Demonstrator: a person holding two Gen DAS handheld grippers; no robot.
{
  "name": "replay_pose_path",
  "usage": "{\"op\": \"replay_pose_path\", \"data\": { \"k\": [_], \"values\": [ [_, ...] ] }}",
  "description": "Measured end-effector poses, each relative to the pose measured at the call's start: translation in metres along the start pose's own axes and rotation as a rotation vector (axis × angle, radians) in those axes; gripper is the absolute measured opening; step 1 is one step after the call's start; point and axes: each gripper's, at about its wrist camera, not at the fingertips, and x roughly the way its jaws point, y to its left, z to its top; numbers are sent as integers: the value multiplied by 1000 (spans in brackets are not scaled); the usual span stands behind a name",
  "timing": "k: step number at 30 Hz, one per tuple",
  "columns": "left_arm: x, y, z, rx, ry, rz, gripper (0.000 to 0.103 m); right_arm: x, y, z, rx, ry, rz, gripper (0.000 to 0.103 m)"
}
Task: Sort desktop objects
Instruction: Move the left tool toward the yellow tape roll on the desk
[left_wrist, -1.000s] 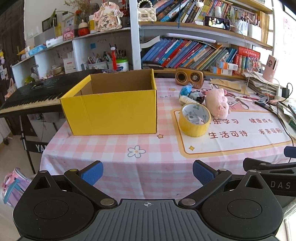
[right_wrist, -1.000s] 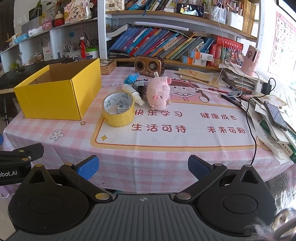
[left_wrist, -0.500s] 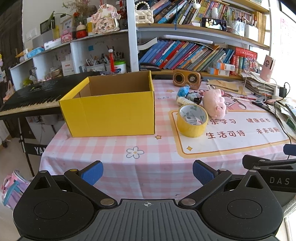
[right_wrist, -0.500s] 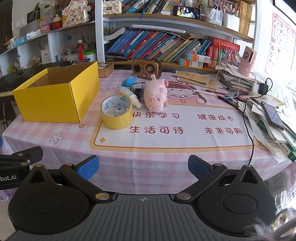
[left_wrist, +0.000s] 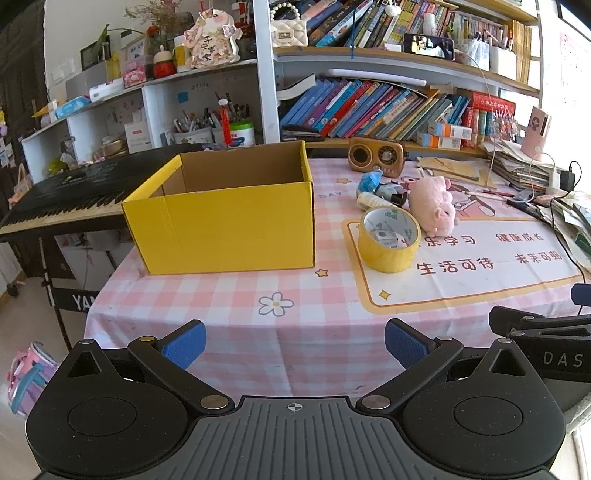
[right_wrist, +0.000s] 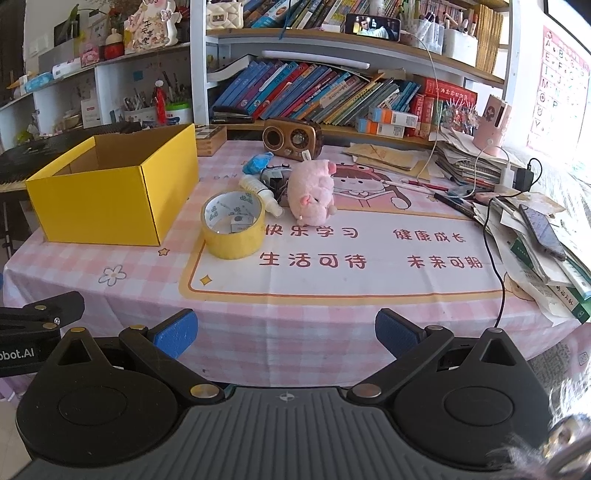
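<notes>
Both grippers have drawn slightly nearer the desk since a second ago, so the yellow cardboard box (left_wrist: 225, 218) and the clutter beside it look a little larger.

Nearest, the left gripper (left_wrist: 293, 341) and right gripper (right_wrist: 284, 332) hover level just off the tablecloth's (left_wrist: 295, 332) front edge, side by side, jaws spread wide and holding nothing.

Right of the box stands the yellow tape roll (right_wrist: 233, 229); a careless reach could set it rolling, or a finger could catch inside its core. Just behind it, the pink plush pig (right_wrist: 312, 192) leans against a small white bottle (right_wrist: 260, 190) and a blue wrapped item (right_wrist: 256, 162). Grabbing the soft pig could drag those along.
</notes>
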Motion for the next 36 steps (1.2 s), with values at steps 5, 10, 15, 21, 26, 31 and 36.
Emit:
{"op": "replay_pose_path", "data": {
  "k": [5,10,15,21,26,31,36],
  "values": [
    [2,-3,1,5,0,-11,103,0,0,1,-3,-1,2,103],
    [5,-6,2,4,2,-22,103,3,-2,2,-5,3,4,103],
    [11,-10,5,5,12,-27,103,9,-7,4,-2,14,4,103],
    [19,-19,9,8,16,-52,103,19,-18,8,9,30,3,103],
    [27,-28,15,8,17,-68,103,28,-29,12,16,40,5,103],
    [39,-39,21,15,32,-71,103,39,-40,18,19,52,1,103],
    [53,-51,28,5,51,-78,103,54,-53,26,11,67,0,103]
  ]
}}
